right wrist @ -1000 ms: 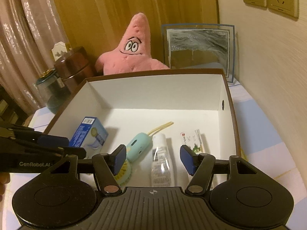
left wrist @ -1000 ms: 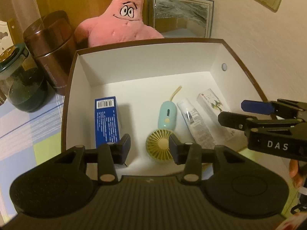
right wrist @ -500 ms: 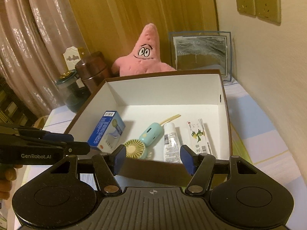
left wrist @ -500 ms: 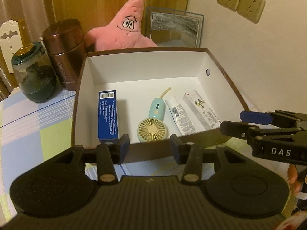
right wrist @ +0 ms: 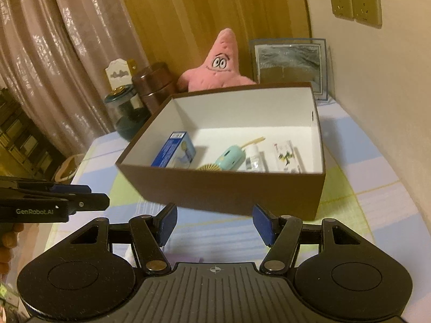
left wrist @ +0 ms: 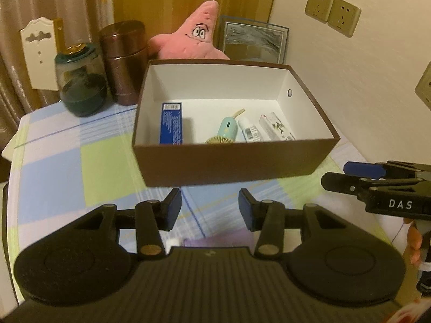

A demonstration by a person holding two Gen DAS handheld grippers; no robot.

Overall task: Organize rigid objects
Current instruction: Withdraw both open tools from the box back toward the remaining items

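Observation:
A brown box (left wrist: 231, 161) (right wrist: 229, 191) with a white inside stands on the checked tablecloth. Inside lie a blue carton (left wrist: 171, 122) (right wrist: 175, 150), a mint hand fan (left wrist: 227, 130) (right wrist: 231, 157), a white tube (left wrist: 249, 130) (right wrist: 253, 157) and a flat white packet (left wrist: 277, 126) (right wrist: 287, 156). My left gripper (left wrist: 210, 208) hangs open in front of the box's near wall, holding nothing. My right gripper (right wrist: 214, 223) is open too, also short of the box with nothing between its fingers. Each gripper shows from the side in the other's view.
Behind the box sit a pink star plush (left wrist: 191, 40), a framed picture (left wrist: 254, 41), a brown canister (left wrist: 124, 59) and a dark glass jar (left wrist: 80, 80). The wall with sockets (left wrist: 332, 13) runs along the right. A small white thing (left wrist: 173, 242) lies under the left gripper.
Both grippers have drawn back from above the box's inside to in front of its near wall. The objects in the box have not moved.

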